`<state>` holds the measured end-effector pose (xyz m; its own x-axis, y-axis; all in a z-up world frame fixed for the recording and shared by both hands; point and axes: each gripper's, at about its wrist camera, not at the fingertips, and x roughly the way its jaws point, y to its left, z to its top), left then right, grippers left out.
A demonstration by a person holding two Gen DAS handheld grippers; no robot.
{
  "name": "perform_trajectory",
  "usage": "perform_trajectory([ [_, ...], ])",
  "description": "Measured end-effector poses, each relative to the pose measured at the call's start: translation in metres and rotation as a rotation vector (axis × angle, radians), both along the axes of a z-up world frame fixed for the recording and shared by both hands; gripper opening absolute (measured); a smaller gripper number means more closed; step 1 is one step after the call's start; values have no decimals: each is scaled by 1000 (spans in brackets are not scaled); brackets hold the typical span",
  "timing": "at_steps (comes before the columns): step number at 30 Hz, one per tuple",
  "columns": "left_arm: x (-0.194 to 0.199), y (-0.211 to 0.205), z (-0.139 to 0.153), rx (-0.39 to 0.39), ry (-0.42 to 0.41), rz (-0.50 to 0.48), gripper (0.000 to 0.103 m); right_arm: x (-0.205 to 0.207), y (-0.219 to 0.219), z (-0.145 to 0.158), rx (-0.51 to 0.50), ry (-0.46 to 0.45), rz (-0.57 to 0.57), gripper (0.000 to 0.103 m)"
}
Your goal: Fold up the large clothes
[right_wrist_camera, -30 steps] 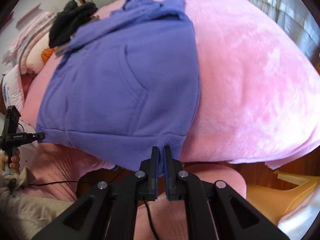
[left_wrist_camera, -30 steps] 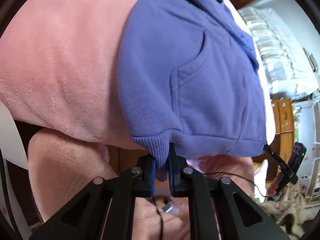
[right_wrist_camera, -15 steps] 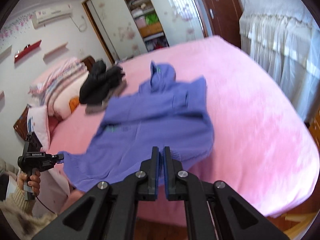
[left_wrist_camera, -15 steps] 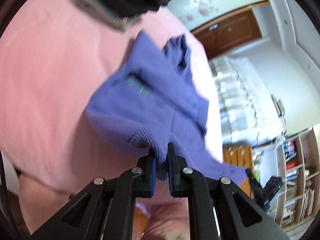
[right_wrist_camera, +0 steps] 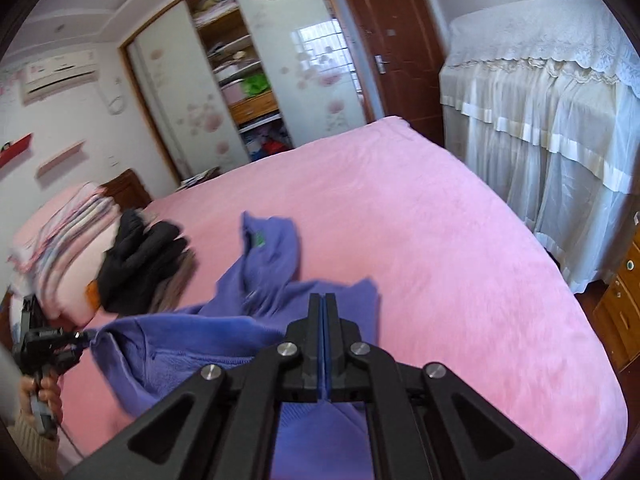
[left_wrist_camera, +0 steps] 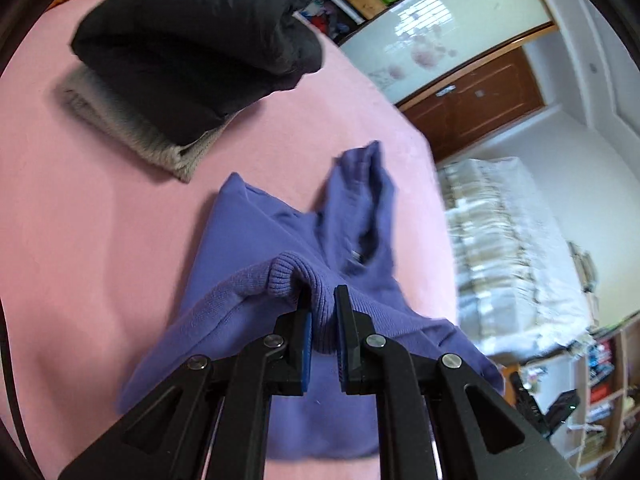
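Lifted hem (left_wrist_camera: 316,300) now over bed (right_wrist_camera: 420,240) — hood (right_wrist_camera: 276,244) ahead.

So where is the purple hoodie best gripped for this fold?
At the ribbed hem corners of the hoodie, from the near edge of the bed. The ribbing is thick and bunches firmly; the left tongs pinch it there, hood lying away from them.

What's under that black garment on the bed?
A folded grey knit lies beneath the black garment, on the pink bedspread. Only the knit's edge shows; whatever lies deeper is covered.
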<state>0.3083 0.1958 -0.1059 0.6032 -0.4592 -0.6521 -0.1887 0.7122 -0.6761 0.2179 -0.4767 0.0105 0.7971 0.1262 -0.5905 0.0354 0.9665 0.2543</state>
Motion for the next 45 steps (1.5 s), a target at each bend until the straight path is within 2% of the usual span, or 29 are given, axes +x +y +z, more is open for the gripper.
perform_trajectory([
  [4, 52, -6, -58, 48, 103, 25, 8, 56, 1, -48, -13, 100, -13, 0],
  [7, 78, -8, -97, 129, 187, 13, 9, 78, 9, -83, -38, 170, 8, 0],
  [10, 87, -9, -115, 135, 195, -26, 12, 96, 20, -113, -61, 247, 53, 0],
  [13, 86, -9, -113, 127, 152, -103, 21, 106, 26, -134, -33, 314, 99, 1],
  [15, 83, -10, -109, 140, 129, -153, 25, 114, 29, -143, -7, 340, 115, 10],
  [16, 83, -10, -106, 149, 120, -175, 32, 117, 29, -146, -5, 345, 119, 15],
  [17, 81, -10, -101, 163, 106, -195, 44, 119, 31, -147, -13, 346, 115, 26],
  [18, 78, -11, -96, 184, 93, -206, 51, 122, 33, -148, -25, 343, 108, 34],
  [19, 75, -11, -90, 216, 75, -212, 62, 125, 34, -149, -36, 339, 104, 36],
  [21, 69, -11, -80, 265, 33, -237, 63, 129, 35, -152, -42, 343, 114, 36],
  [25, 64, -11, -69, 414, -14, -285, 63, 136, 37, -157, -65, 358, 127, 36],
  [30, 67, -18, -76, 614, -34, -366, 63, 142, 40, -163, -95, 368, 146, 36],
  [36, 82, -42, -82, 779, -82, -456, 63, 150, 43, -173, -102, 397, 177, 38],
  [37, 86, -48, -82, 808, -94, -471, 59, 150, 45, -174, -109, 398, 183, 36],
  [38, 87, -51, -81, 813, -105, -484, 36, 149, 46, -175, -116, 396, 189, 32],
  [39, 88, -55, -80, 840, -110, -490, 26, 148, 48, -175, -127, 395, 197, 23],
  [40, 89, -61, -80, 914, -103, -482, 10, 148, 49, -175, -141, 394, 196, 19],
  [42, 88, -70, -79, 962, -111, -478, 9, 142, 52, -171, -169, 372, 195, 13],
  [45, 79, -74, -68, 1020, -144, -446, 8, 131, 54, -159, -192, 321, 179, 10],
])
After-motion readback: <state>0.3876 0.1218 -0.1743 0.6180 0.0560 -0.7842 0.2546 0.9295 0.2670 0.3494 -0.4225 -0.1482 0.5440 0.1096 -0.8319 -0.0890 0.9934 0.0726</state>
